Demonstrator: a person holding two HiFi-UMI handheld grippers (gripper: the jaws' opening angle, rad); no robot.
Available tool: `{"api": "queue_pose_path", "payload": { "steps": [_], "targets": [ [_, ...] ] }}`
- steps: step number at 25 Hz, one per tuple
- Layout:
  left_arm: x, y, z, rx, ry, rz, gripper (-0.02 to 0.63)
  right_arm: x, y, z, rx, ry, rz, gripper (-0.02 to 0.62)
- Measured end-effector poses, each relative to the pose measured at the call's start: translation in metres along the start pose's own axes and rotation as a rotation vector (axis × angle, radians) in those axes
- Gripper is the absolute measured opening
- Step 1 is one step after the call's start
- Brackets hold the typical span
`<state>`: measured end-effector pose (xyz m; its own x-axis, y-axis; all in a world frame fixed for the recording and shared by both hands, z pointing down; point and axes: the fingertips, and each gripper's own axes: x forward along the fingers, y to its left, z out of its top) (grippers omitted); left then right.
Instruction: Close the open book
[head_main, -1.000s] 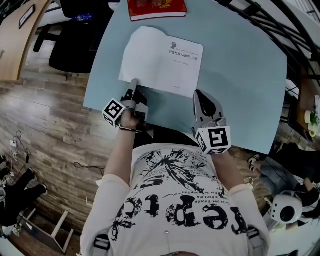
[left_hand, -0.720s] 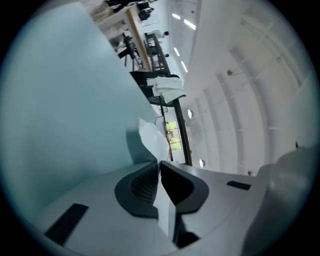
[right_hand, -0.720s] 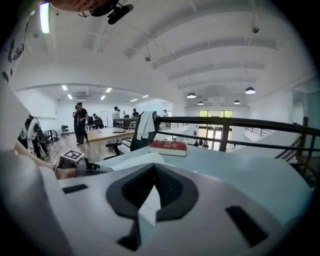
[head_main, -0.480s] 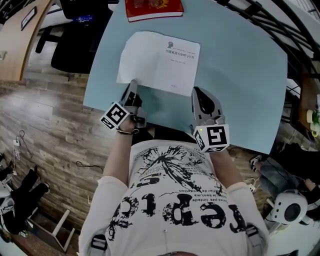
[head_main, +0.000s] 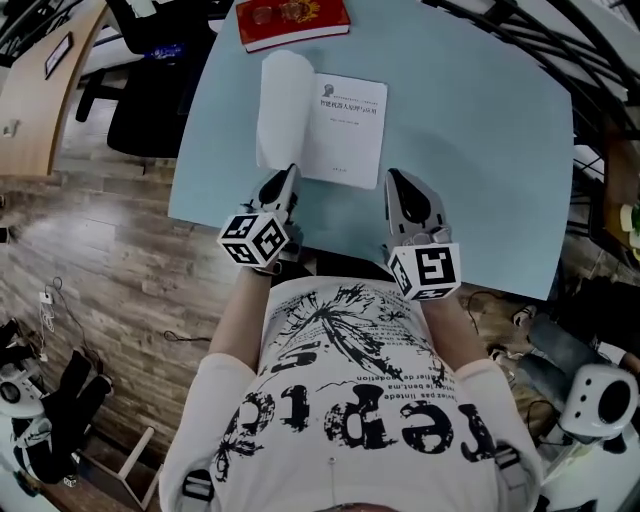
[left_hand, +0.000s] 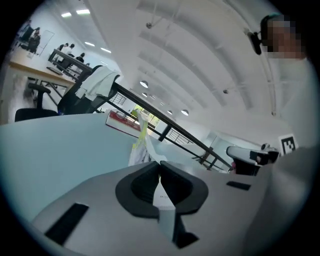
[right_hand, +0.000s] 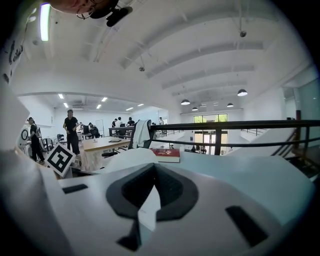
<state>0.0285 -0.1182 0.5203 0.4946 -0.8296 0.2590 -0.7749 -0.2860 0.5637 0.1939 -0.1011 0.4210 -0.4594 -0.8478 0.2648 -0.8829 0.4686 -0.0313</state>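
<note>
The open book (head_main: 345, 125) lies on the light blue table (head_main: 480, 150), title page facing up on the right. Its left page (head_main: 278, 105) is lifted and curls over toward the spine. My left gripper (head_main: 291, 172) is shut on that page's lower corner; in the left gripper view white paper (left_hand: 145, 145) rises out of the closed left gripper (left_hand: 160, 167). My right gripper (head_main: 393, 178) sits at the book's lower right corner. In the right gripper view the right gripper (right_hand: 154, 170) looks shut, with a white sliver of page in it.
A red book (head_main: 293, 20) lies shut beyond the open one, also seen as the red book (right_hand: 166, 154) past the right jaws. A black chair (head_main: 150, 80) stands left of the table. The table's near edge runs just below both grippers, against the person's torso.
My left gripper has closed on the left page's corner, then risen and rolled, lifting the page off the table toward the spine. The right gripper has hardly shifted.
</note>
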Motion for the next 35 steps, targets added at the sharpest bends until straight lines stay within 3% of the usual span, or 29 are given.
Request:
{"api": "queue_pose_path", "payload": {
  "steps": [6,12,23,27,30,33,35],
  "targets": [
    [0.022,-0.032,-0.025,0.270,0.127,-0.025,0.025,-0.014,-0.014,-0.005,0.009,-0.001,-0.039,0.011],
    [0.040,-0.044,-0.053,0.448,0.211,-0.012,0.025,-0.029,-0.030,-0.013,0.026,0.001,-0.088,0.011],
    [0.070,-0.037,-0.114,0.563,0.482,-0.025,0.037,-0.056,-0.063,-0.036,0.113,0.041,-0.191,0.011],
    [0.071,-0.040,-0.123,0.569,0.519,-0.049,0.089,-0.063,-0.074,-0.040,0.209,0.045,-0.228,0.011],
    [0.069,-0.045,-0.125,0.560,0.530,-0.093,0.120,-0.066,-0.080,-0.043,0.231,0.057,-0.257,0.011],
    [0.066,-0.053,-0.131,0.574,0.553,-0.159,0.199,-0.068,-0.082,-0.047,0.248,0.066,-0.275,0.011],
    [0.065,-0.053,-0.132,0.607,0.560,-0.166,0.201,-0.067,-0.080,-0.048,0.261,0.070,-0.281,0.011]
  ]
}}
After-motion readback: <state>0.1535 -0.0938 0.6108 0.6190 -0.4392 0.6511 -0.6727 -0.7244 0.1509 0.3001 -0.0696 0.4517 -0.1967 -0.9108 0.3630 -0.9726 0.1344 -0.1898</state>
